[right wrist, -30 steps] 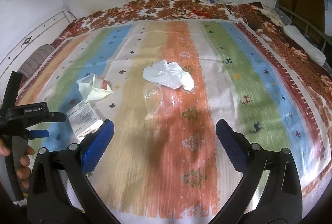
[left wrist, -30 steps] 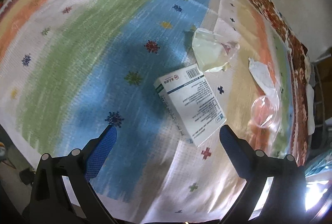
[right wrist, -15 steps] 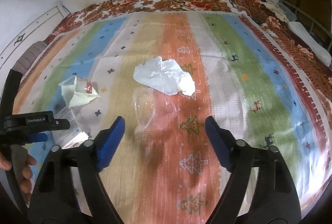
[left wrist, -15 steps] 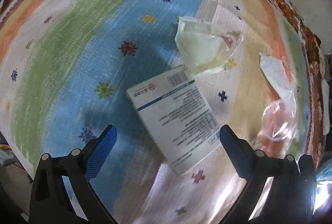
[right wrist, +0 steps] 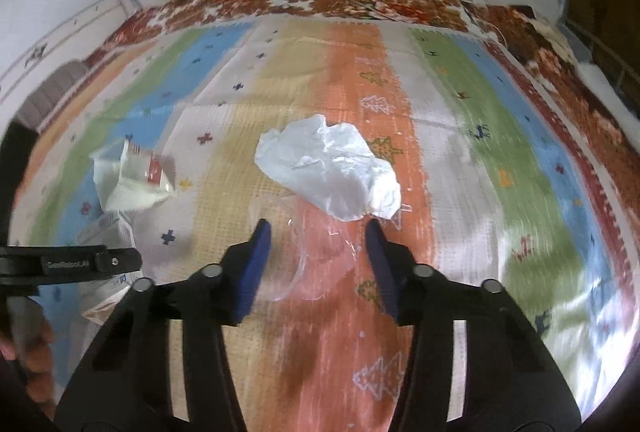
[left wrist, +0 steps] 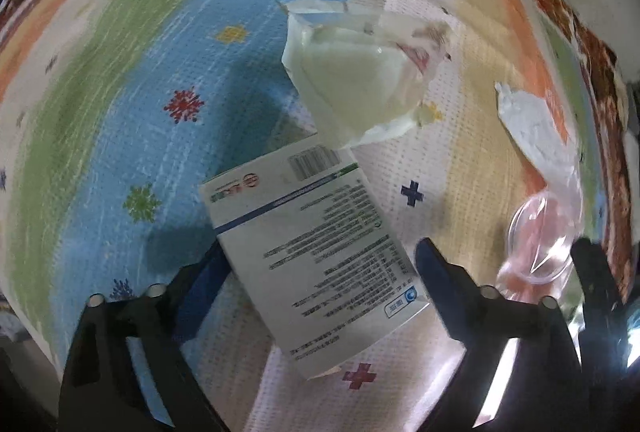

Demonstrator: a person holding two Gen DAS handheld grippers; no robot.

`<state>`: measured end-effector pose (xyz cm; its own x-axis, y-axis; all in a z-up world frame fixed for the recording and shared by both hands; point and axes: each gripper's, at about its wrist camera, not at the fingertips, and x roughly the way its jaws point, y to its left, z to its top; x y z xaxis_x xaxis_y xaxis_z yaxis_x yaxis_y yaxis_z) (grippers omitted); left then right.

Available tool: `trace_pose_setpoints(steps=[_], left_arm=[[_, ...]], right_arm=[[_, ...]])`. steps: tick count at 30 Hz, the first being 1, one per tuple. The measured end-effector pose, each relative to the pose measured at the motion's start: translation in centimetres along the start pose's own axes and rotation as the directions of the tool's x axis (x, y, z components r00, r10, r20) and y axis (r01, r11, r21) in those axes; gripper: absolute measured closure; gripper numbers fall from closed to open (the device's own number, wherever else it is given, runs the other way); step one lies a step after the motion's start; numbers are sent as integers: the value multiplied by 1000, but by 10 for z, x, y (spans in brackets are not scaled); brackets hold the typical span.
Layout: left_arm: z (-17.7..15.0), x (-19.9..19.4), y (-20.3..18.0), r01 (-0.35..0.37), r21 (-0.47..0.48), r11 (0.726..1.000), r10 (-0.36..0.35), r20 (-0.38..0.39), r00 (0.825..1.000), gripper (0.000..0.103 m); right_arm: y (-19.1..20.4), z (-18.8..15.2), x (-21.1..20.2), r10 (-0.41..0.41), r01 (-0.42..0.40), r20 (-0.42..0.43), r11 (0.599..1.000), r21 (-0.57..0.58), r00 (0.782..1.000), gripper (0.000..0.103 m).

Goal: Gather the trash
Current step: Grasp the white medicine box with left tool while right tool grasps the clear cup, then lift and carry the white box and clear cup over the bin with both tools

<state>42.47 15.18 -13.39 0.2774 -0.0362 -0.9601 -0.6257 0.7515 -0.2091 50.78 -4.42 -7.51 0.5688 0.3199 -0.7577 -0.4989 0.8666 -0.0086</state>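
box [left wrist: 316, 256] beside wrapper [left wrist: 360, 80], on blanket [left wrist: 120, 72]

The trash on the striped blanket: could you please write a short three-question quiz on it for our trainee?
1. True or false: the white carton lies between the left gripper's fingers.
2. What lies between the right gripper's closing fingers? A) crumpled white paper B) clear plastic cup C) torn wrapper
3. Fill in: the crumpled white paper lies mostly on the blanket's ____ stripe.

Key: 1 true. 2 B; whether the pads touch it yet cannot be told. 3 orange.
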Motion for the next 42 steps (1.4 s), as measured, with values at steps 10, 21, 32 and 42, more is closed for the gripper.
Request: trace_pose_setpoints(steps=[10,21,32,42], left_arm=[[-8,-10,2,56,94,994,-55,-5,998,24],[-23,-72,9,70,169,983,-86,86,993,25],[-43,-109,19,123,186,975,-145,109,983,26],[-71,-152,24,156,233,960,-197,165,966,26]], right_arm=[[19,-4,0,-25,21,-42,997,-79,999,100],[24,-1,-44,63,-64,-68,998,-12,996,100],[31,-13,-118,108,-109,-44,994,-12,993,100],[27,-30,-164,165,-164,-22,986,25,986,100]])
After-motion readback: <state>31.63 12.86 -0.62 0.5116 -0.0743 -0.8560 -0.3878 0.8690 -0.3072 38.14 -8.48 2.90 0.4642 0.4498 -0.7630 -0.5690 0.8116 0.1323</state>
